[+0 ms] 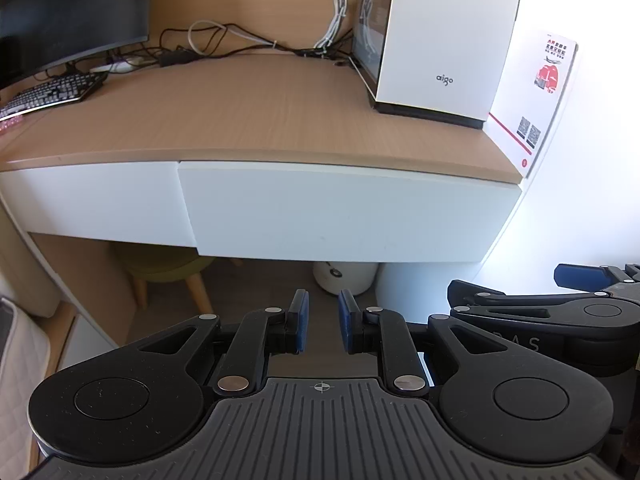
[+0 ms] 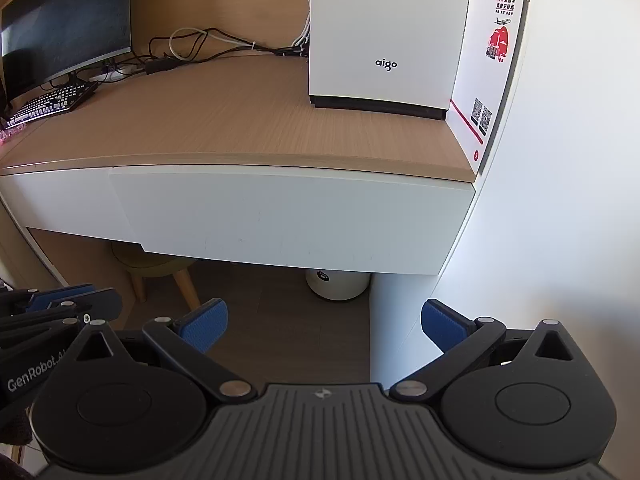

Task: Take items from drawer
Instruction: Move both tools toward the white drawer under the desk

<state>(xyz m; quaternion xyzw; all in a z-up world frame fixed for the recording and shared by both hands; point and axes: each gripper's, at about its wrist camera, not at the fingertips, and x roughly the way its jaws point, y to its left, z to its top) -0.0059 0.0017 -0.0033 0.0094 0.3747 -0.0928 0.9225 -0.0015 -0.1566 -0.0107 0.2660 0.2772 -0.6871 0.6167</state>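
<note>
The white drawer front (image 1: 352, 212) under the wooden desk top (image 1: 256, 112) is closed flush, and nothing of its contents shows. In the right wrist view the same drawer front (image 2: 288, 220) fills the middle. My left gripper (image 1: 323, 322) hovers in front of and below it, its blue pads a narrow gap apart with nothing between them. My right gripper (image 2: 324, 326) is beside it, spread wide and empty, well short of the drawer. Each gripper shows at the edge of the other's view: the right gripper (image 1: 520, 284) and the left gripper (image 2: 60, 300).
A white computer case (image 1: 448, 32), a leaning white card (image 1: 532, 100), a monitor (image 1: 68, 12), a keyboard (image 1: 52, 92) and cables sit on the desk. A second drawer front (image 1: 92, 204) lies to the left. Below are a green stool (image 1: 168, 268) and a white round bin (image 1: 346, 276). A white wall stands at the right.
</note>
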